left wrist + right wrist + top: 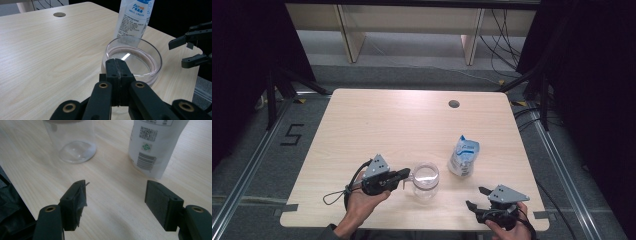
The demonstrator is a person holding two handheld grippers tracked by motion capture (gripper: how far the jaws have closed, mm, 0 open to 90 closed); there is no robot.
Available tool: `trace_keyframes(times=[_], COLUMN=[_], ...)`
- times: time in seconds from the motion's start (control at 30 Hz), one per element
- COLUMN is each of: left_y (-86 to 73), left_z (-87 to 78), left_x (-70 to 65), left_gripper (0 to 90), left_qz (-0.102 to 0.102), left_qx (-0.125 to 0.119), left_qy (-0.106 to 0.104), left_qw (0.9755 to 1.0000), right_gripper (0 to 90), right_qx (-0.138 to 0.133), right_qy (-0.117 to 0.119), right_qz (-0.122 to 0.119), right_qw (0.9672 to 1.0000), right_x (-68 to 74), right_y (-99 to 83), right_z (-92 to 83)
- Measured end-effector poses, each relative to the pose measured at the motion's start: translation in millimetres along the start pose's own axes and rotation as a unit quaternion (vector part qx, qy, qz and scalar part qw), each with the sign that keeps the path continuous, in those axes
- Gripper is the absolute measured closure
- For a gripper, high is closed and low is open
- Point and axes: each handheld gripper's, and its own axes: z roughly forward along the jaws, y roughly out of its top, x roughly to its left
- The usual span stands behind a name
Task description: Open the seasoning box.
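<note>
The clear glass jar (425,181) stands upright on the tabletop (377,125), near its front edge. The left gripper (404,175) has its fingers (115,75) pressed tight together on the jar's rim. The right gripper (477,197) hangs with fingers (163,203) apart and empty (the white pouch (463,156) just beyond).

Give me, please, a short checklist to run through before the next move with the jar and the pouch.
1. Left tool shut at the rim of the clear round jar: ok.
2. Jar wall actually pinched between its jaws: cannot tell.
3. Right tool open, nothing between its jaws: ok.
4. White-and-blue soft pouch upright, apart from the jar: ok.
5. Jar upright on the pale wooden table: ok.
</note>
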Motion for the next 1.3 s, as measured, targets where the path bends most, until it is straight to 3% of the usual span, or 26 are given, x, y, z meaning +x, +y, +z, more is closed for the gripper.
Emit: trace_keyframes(times=[0.07, 0.13, 0.33, 0.37, 0.57, 0.6, 0.77, 0.87, 0.9, 0.93, 1.2, 1.27, 1.3], left_y=[0.1, -0.5, -2.3, -2.5, -3.5, -4.1, -4.9, -5.6, -5.9, -6.0, -6.7, -6.9, -7.3], left_z=[-0.2, -0.1, -0.1, -0.1, -0.3, -0.3, -0.5, -0.2, 0.0, -0.3, -0.5, -0.6, -0.5], left_x=[0.0, 0.0, 1.2, 1.6, 2.6, 1.8, 2.5, 3.3, 3.3, 2.7, 3.2, 3.2, 2.5], left_gripper=[89.4, 89.3, 89.3, 89.3, 89.3, 89.3, 89.3, 89.3, 89.3, 89.3, 89.3, 89.3, 89.3], left_qz=[0.004, 0.001, -0.003, -0.001, -0.001, -0.01, -0.003, -0.002, -0.002, -0.002, -0.001, 0.0, -0.009], left_qx=[0.001, -0.002, -0.009, -0.009, -0.011, -0.012, -0.016, -0.02, -0.021, -0.019, -0.019, -0.02, -0.021], left_qy=[0.0, 0.0, -0.001, -0.001, -0.002, -0.001, -0.002, -0.007, -0.007, -0.002, -0.003, -0.003, -0.003], left_qw=[1.0, 1.0, 1.0, 1.0, 0.9999, 0.9999, 0.9999, 0.9998, 0.9997, 0.9998, 0.9998, 0.9998, 0.9997], right_gripper=[35.1, 37.2, 42.5, 45.9, 55.2, 56.2, 60.5, 62.8, 64.3, 65.1, 73.2, 76.2, 77.6], right_qx=[-0.008, -0.008, -0.02, -0.022, -0.035, -0.037, -0.046, -0.041, -0.047, -0.048, -0.055, -0.068, -0.07], right_qy=[-0.006, 0.006, 0.002, 0.018, 0.024, 0.028, 0.029, 0.031, 0.034, 0.035, 0.054, 0.047, 0.049], right_qz=[-0.011, -0.006, -0.013, -0.013, -0.028, -0.026, -0.04, -0.028, -0.046, -0.049, -0.039, -0.046, -0.05], right_qw=[0.9999, 0.9999, 0.9997, 0.9995, 0.9987, 0.9986, 0.9977, 0.9983, 0.9973, 0.9971, 0.9963, 0.9955, 0.9951], right_x=[-0.2, 2.0, 3.1, 4.7, 9.0, 9.8, 11.4, 14.6, 13.8, 13.9, 18.0, 17.5, 17.7], right_y=[0.9, 3.9, 8.5, 10.9, 17.7, 18.8, 24.5, 26.0, 28.2, 28.9, 35.3, 37.6, 38.7], right_z=[0.8, 3.0, 6.5, 9.1, 14.7, 16.0, 21.5, 22.9, 25.6, 26.3, 30.5, 32.0, 33.1])
